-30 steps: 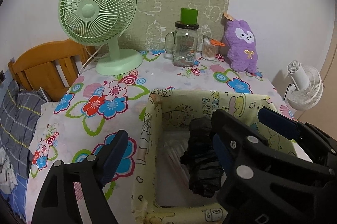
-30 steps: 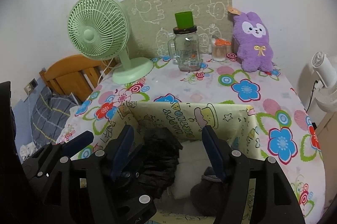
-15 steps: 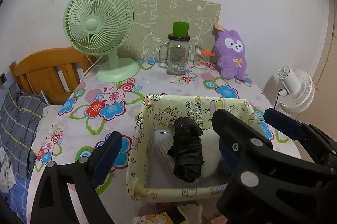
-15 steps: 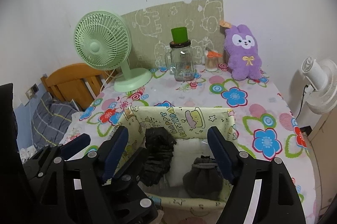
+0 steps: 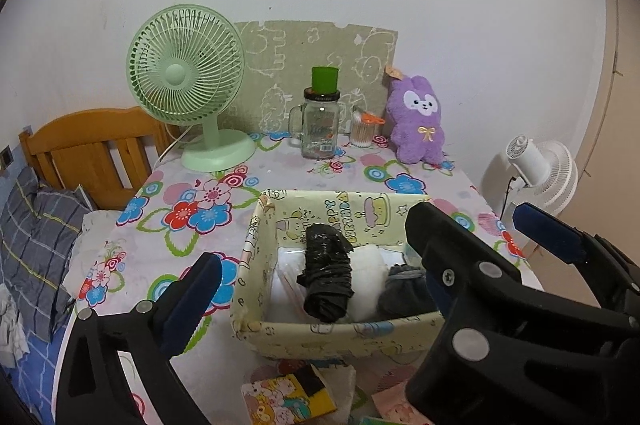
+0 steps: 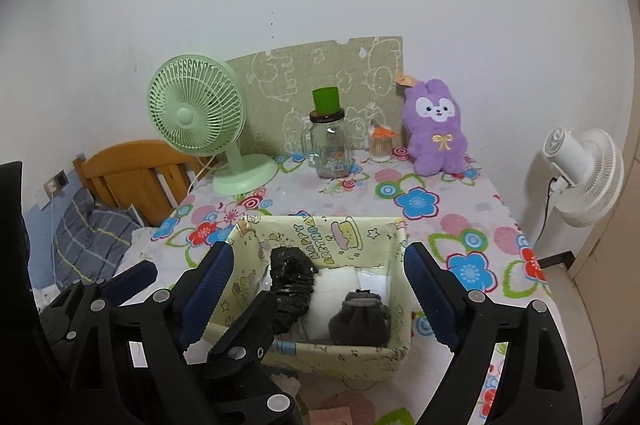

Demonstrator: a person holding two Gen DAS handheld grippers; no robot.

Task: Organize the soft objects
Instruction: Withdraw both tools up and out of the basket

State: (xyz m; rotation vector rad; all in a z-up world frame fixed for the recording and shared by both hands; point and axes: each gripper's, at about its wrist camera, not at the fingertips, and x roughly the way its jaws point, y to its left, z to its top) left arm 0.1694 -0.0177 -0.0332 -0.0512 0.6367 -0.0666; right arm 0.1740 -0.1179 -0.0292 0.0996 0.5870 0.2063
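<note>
A pale yellow cartoon-print fabric box [image 5: 256, 249] [image 6: 248, 267] stands on the flowered table. Inside lie a black crinkled roll [image 5: 326, 275] [image 6: 290, 275], a white folded cloth [image 5: 366, 275] [image 6: 332, 289] and a dark grey pouch [image 5: 404, 291] [image 6: 360, 317]. My left gripper [image 5: 316, 273] is open and empty, held above and in front of the box. My right gripper [image 6: 318, 291] is open and empty, beside it on the right. A purple plush rabbit [image 5: 418, 121] [image 6: 436, 129] sits at the table's back.
A green desk fan [image 5: 188, 81], a glass mug jar with a green cup [image 5: 320, 123] and a small toothpick jar [image 5: 362, 133] stand at the back. A white fan [image 6: 580, 177] is off the right edge. A wooden bed frame [image 5: 88, 145] is left. Small packets [image 5: 288, 401] lie before the box.
Both grippers have pulled back and up from the box, which now shows whole. The black roll stays in the box. Both stay open.
</note>
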